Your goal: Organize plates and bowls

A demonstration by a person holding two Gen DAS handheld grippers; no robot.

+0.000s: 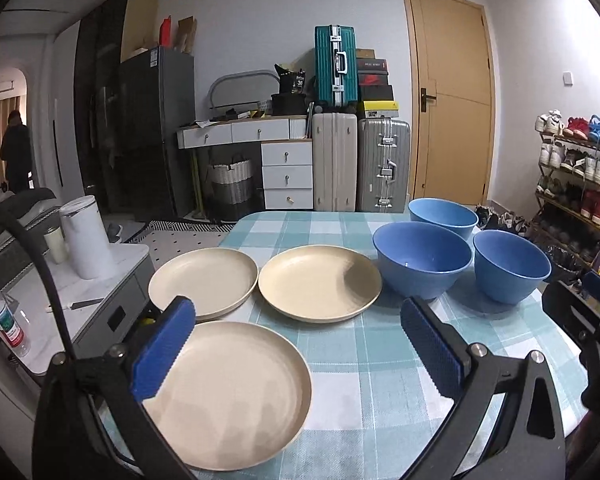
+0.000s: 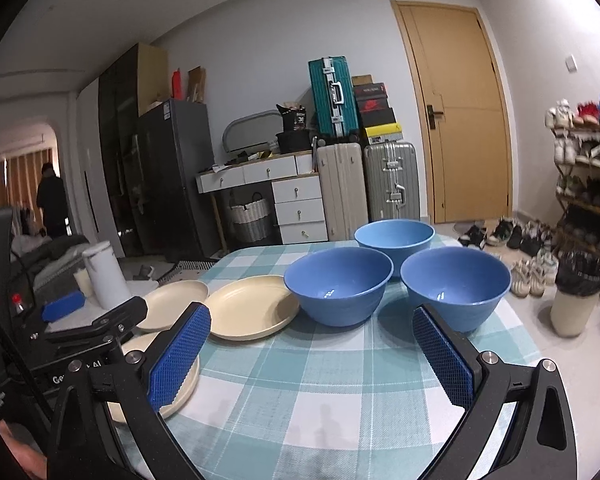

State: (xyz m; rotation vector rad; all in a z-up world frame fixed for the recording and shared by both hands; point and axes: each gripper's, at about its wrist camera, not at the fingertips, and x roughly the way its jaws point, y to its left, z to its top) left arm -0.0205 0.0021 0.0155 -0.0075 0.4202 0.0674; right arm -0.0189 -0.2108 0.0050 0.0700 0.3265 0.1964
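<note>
Three cream plates lie on the checked tablecloth (image 1: 364, 364): a near plate (image 1: 236, 392), a far left plate (image 1: 204, 280) and a middle plate (image 1: 320, 280). Three blue bowls stand to their right: a middle bowl (image 1: 422, 258), a far bowl (image 1: 444, 212) and a right bowl (image 1: 510, 266). My left gripper (image 1: 296, 348) is open and empty above the near plate. In the right wrist view my right gripper (image 2: 312, 356) is open and empty, short of the bowls (image 2: 338, 284) (image 2: 456, 286) (image 2: 396, 236) and beside the plates (image 2: 252, 306).
A side cabinet with a white kettle (image 1: 86, 236) and a water bottle (image 1: 4, 316) stands left of the table. Suitcases (image 1: 384, 164), drawers and a door are behind. A shoe rack (image 1: 576, 176) and a bin (image 2: 576, 300) are at the right.
</note>
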